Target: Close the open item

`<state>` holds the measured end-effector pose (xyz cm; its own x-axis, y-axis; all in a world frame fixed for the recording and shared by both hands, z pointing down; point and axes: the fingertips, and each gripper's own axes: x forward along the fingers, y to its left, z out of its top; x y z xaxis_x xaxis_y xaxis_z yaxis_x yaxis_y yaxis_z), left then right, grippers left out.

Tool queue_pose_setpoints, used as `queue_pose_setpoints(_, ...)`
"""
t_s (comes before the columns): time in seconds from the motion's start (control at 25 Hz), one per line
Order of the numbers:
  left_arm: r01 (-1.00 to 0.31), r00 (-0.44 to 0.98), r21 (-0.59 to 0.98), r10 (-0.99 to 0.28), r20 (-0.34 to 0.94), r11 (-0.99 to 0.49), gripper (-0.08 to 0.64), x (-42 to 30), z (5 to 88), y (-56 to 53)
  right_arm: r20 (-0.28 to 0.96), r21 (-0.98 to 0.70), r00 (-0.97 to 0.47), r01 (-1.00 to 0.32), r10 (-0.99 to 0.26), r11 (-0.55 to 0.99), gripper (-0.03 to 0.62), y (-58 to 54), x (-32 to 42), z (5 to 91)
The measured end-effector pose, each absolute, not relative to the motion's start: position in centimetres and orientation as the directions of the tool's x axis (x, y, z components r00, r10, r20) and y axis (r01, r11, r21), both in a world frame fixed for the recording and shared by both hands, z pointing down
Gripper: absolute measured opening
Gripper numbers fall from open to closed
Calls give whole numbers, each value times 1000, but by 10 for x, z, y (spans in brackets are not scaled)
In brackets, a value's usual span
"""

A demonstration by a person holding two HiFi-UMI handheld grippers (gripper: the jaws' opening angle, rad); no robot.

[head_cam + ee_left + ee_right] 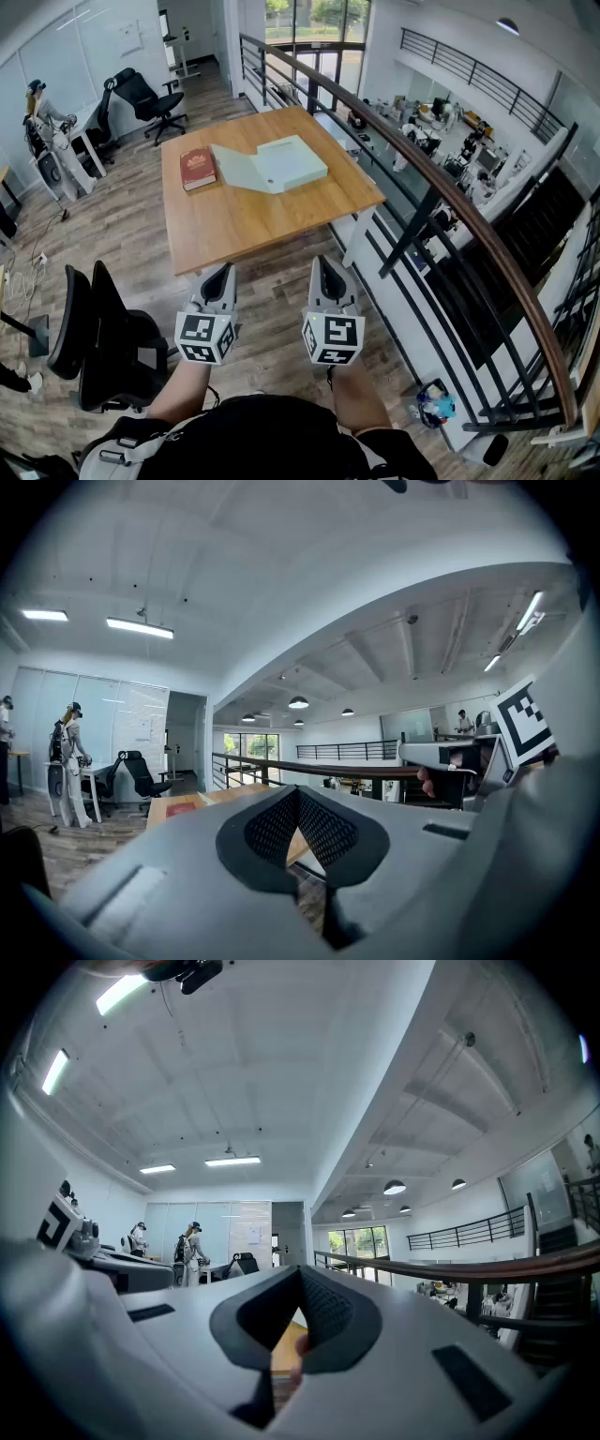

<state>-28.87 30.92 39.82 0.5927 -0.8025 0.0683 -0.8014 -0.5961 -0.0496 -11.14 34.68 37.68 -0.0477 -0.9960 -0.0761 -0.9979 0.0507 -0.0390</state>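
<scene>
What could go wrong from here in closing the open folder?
The red book lies beside the open flap of the folder, so lifting it could knock the book. The folder sits toward the table edge by the railing; a hard push might slide it off. Left gripper and right gripper are shut: no pinching yet.

No words or numbers can be read anywhere. The book (198,169) on the table (244,225) has a mark on its red cover, too small to make out. The left gripper (219,275) and the right gripper (325,265) each carry a cube with black-and-white square code patterns, no letters. A sheet (255,1234) on the far wall is illegible.
</scene>
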Motion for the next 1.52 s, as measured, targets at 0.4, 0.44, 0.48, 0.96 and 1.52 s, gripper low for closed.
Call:
queue_pose_setpoints(0.4,-788,615,25,-783,95,-615,0,-309,407,297,-57,-33,-45,-998,-997,47,2,336,-136,377)
queue_pose_setpoints(0.44,-786,617,25,-781,95,-618,0,-312,408,296,-57,-35,-42,-998,-997,44,2,336,-139,377)
queue_pose_setpoints(0.48,-784,620,24,-779,94,-621,0,-316,408,295,-56,-35,-39,-999,-998,41,2,335,-143,377)
queue_pose_setpoints(0.96,-710,704,81,-702,111,-699,0,-332,440,288,3,26,41,-999,-999,-40,2,347,-170,396)
queue_pose_setpoints(1.52,-730,681,35,-723,120,-682,0,-276,435,206,-32,-7,41,-999,-999,-41,2,261,-103,402)
